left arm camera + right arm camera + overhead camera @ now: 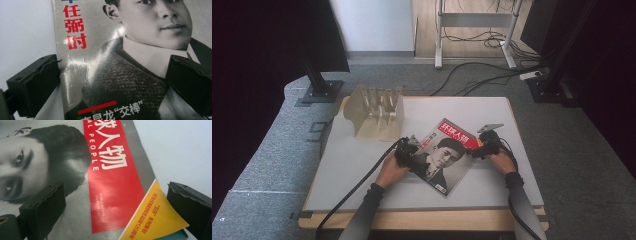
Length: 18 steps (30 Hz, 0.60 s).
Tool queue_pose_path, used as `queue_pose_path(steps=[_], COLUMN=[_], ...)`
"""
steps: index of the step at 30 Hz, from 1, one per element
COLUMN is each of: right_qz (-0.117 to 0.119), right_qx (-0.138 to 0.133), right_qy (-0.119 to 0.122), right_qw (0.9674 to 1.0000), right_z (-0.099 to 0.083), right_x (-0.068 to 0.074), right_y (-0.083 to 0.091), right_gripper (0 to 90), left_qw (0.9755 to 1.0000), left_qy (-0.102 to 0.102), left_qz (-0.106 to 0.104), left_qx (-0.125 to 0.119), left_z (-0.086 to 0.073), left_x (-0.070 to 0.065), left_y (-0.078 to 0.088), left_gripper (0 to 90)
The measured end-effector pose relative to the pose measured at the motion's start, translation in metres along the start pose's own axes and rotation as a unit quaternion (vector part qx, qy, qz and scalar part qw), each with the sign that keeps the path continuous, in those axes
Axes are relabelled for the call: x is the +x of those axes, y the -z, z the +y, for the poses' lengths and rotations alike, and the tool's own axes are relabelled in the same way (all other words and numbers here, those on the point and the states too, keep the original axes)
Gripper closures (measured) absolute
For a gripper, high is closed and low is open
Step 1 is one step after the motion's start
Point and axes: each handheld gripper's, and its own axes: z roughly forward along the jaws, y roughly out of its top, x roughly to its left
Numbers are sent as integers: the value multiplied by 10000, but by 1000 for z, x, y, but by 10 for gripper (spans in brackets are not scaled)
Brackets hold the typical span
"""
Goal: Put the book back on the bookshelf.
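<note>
A magazine (447,155) with a black-and-white portrait cover and a red title band lies flat and skewed on the white table (362,170). My left gripper (412,150) sits at its left edge. In the left gripper view the magazine (125,75) lies under the left gripper (112,75), which is open: one jaw stands at the cover's edge, the other over the cover. My right gripper (479,145) is at the magazine's upper right corner. There the right gripper (115,202) is open above the magazine (110,182), spanning its red band and yellow corner.
A pale wooden slotted rack (377,115) stands at the table's back left. Beyond the table are black stand bases (319,92), a white desk frame (439,35) and floor cables (482,75). The table's front edge (422,217) is bare wood.
</note>
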Motion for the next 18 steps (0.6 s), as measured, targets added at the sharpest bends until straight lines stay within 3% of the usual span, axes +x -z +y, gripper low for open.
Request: queue_pose_path(steps=[7,18], right_qz=[71,88], right_qx=[-24,-116], right_qy=[85,91], right_qw=[9999,9999], right_z=[-7,-23], right_x=[16,54], right_y=[5,17], right_gripper=[23,23], left_qw=[10000,9999], left_qy=[-18,-88], left_qz=[-36,-69], left_qx=[-24,72], left_z=[-14,-39], left_x=[-7,-24], left_y=[10,33], left_gripper=[0,0])
